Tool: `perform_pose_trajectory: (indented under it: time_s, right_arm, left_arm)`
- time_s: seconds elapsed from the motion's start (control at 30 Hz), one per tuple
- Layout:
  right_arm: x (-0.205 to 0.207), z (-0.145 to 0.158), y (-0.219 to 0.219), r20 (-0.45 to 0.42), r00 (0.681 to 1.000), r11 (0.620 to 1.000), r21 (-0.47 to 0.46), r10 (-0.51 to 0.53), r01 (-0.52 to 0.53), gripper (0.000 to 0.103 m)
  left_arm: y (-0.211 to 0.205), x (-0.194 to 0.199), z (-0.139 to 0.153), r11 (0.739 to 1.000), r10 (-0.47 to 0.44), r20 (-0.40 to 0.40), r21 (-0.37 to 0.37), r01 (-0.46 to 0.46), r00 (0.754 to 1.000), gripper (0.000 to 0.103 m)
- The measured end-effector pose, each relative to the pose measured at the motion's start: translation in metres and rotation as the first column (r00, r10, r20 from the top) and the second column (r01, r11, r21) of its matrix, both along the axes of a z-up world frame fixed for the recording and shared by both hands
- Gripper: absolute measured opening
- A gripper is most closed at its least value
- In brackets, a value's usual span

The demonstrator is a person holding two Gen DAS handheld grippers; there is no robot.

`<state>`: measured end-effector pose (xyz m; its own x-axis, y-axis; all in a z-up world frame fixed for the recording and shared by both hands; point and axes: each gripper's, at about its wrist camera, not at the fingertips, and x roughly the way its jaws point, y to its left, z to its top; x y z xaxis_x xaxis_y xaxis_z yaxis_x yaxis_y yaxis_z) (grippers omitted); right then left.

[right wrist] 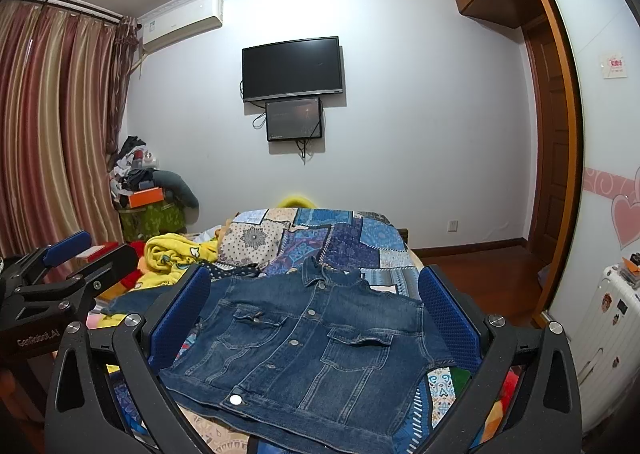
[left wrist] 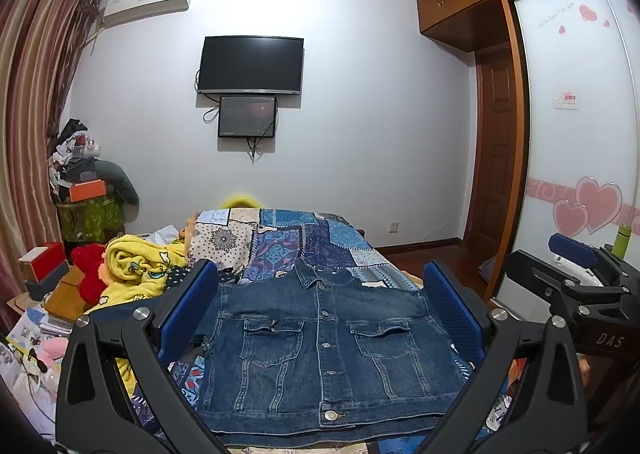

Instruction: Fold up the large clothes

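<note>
While the denim jacket (left wrist: 320, 350) lies flat on the bed (left wrist: 332, 246), collar at the far end, both claws hang released just short of its near hem, left claw (left wrist: 320, 318) square-on, right claw (right wrist: 316, 318) alongside

Denim jacket (left wrist: 320, 350): dark blue, faded paler along seams and pocket flaps, silver-coloured buttons. Bedspread (left wrist: 320, 246): patchwork of blue, purple and cream panels, floral and dotted prints. Blanket (left wrist: 136, 270) at the bed's left edge: yellow with white and dark cartoon motifs. Soft toy (left wrist: 90, 274) beside it: red. Left gripper (left wrist: 320, 302) and right gripper (right wrist: 316, 306): black frames, blue pads. Curtains (right wrist: 52, 125): striped red-brown and gold. Wall (left wrist: 360, 113): plain white. Wardrobe door (left wrist: 580, 113): white with pink hearts; frame orange-brown wood. Television (left wrist: 250, 65): black.
</note>
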<state>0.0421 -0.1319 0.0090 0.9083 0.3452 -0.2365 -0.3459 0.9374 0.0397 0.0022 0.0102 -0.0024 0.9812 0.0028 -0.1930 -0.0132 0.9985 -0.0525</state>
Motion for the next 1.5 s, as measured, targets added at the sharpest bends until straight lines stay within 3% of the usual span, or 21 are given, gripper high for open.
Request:
perform_pose_trajectory:
  time_s: [1.5]
  right_arm:
    - [0.0018,-0.0007,0.0012,0.000,1.000,1.000,-0.004,-0.001,0.001,0.103]
  left_arm:
    - [0.0010,0.0037,-0.0009,1.000,0.000,-0.005,0.001,0.000,1.000,0.103]
